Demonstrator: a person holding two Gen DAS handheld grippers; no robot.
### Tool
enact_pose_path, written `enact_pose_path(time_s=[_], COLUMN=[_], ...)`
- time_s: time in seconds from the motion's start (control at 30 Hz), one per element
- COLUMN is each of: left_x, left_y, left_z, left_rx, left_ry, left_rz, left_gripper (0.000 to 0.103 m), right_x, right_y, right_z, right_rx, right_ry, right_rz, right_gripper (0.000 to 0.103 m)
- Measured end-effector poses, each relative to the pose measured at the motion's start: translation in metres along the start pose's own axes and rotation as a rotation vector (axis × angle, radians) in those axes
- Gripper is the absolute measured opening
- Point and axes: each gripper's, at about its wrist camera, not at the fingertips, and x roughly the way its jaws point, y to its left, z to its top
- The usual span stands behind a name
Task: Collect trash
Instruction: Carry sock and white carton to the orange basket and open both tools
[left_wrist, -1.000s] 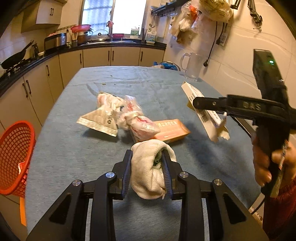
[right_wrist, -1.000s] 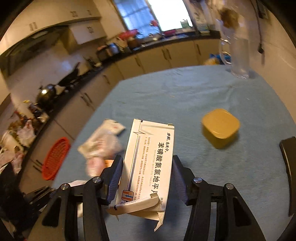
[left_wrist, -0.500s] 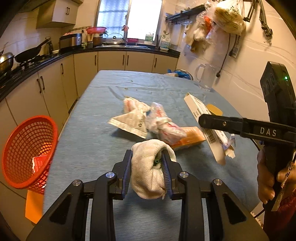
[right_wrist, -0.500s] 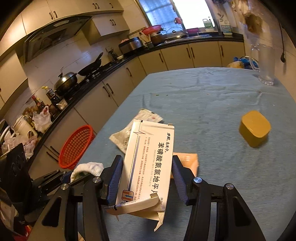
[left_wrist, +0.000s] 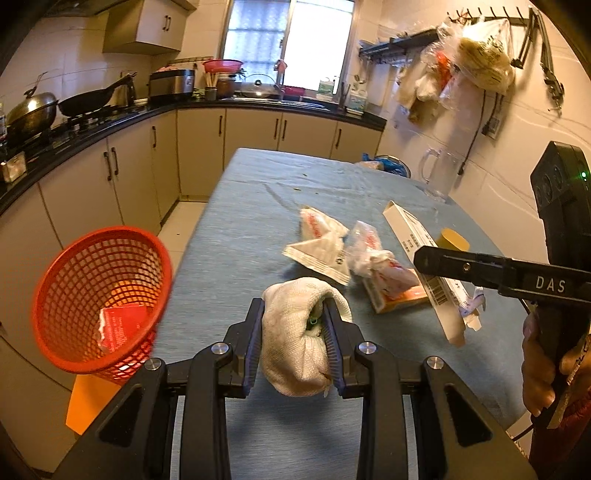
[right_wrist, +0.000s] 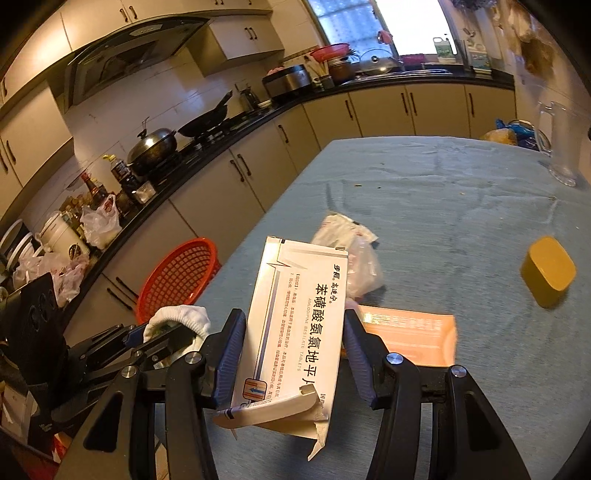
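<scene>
My left gripper (left_wrist: 293, 325) is shut on a balled white cloth (left_wrist: 295, 336), held above the blue table near its left edge. A red mesh basket (left_wrist: 99, 299) stands off that edge to the left, with a red packet (left_wrist: 123, 326) inside. My right gripper (right_wrist: 293, 343) is shut on a flattened white medicine box (right_wrist: 299, 325), held above the table. In the left wrist view that box (left_wrist: 417, 251) hangs to the right. Crumpled plastic wrappers (left_wrist: 325, 243) and an orange box (left_wrist: 400, 299) lie on the table ahead.
A yellow lidded tub (right_wrist: 548, 271) sits on the right of the table (right_wrist: 443, 192). A clear jug (left_wrist: 439, 177) stands at the far right corner. Kitchen cabinets (left_wrist: 122, 177) and a counter run along the left and back.
Both grippers have swung left toward the table's left edge with their loads. The red basket now appears larger and closer in both views.
</scene>
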Motion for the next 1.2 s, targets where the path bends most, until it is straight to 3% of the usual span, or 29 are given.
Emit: enact_pose_path(time_s=[0.7,1.2], left_x=[-0.033,-0.035], left_y=[0.073,0.171], left_z=[0.01,0.014], left_rx=[-0.093,-0.229], left_ry=[-0.067,-0.075], left_rz=[0.115,0.213], left_gripper=[0.03,0.03], right_x=[0.05,0.117], right_y=[0.07,0.127], right_z=[0.019,0.046], right_rx=[-0.088,-0.102], right_ry=[0.069,0.147], right_rz=[0.099,0.252], right_gripper=[0.057,0.057])
